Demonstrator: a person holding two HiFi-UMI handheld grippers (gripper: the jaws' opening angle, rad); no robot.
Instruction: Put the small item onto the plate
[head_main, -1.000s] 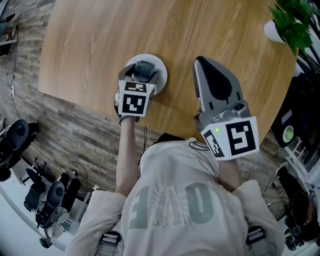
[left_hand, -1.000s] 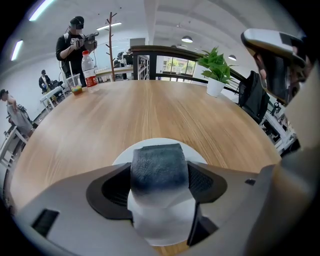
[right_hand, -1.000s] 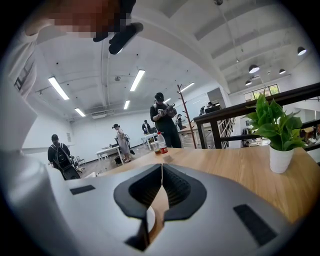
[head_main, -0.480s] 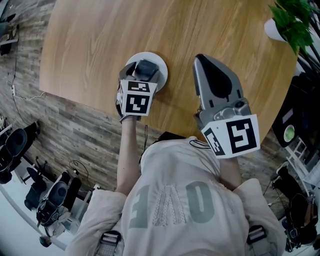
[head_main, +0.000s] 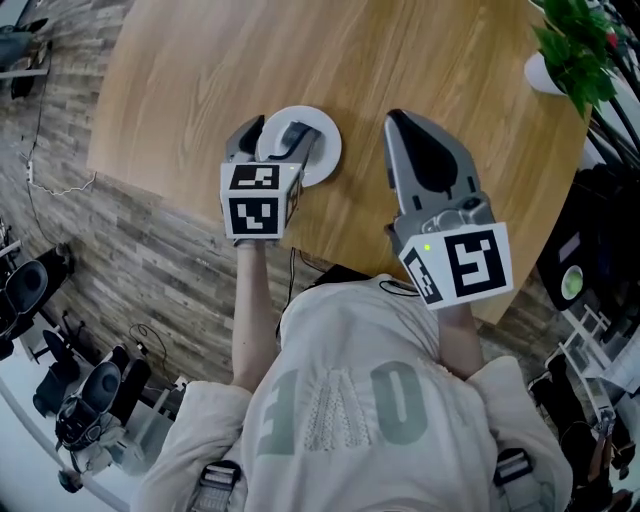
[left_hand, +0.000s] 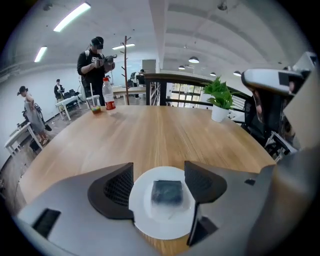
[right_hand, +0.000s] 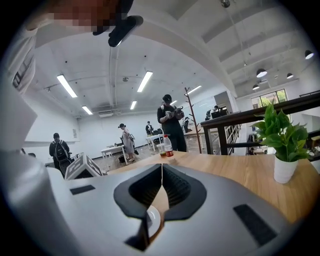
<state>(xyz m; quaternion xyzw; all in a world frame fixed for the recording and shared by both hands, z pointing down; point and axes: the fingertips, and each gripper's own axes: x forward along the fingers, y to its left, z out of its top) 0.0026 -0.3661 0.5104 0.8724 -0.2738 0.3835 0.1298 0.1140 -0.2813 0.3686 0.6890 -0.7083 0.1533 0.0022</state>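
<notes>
A white plate (head_main: 318, 160) sits near the front edge of the wooden table (head_main: 200, 70). On it lies the small item (head_main: 296, 134), a dark square block. In the left gripper view the small item (left_hand: 167, 192) rests flat in the middle of the plate (left_hand: 161, 225). My left gripper (head_main: 272, 150) is open, its jaws standing either side of the plate and clear of the item. The right gripper (head_main: 415, 128) hovers to the right of the plate, shut with nothing in it. Its closed jaws show in the right gripper view, where the right gripper (right_hand: 161, 175) points along the table.
A potted plant (head_main: 570, 45) stands at the table's far right. A bottle (left_hand: 107, 95) and a cup (left_hand: 95, 104) stand at the table's far end, with people beyond. The table's front edge runs just behind my left gripper. Chairs and gear crowd the floor on both sides.
My left gripper has drawn back toward the table's front edge and a little left, uncovering more of the plate. The item stays on the plate. The right gripper has barely moved.
</notes>
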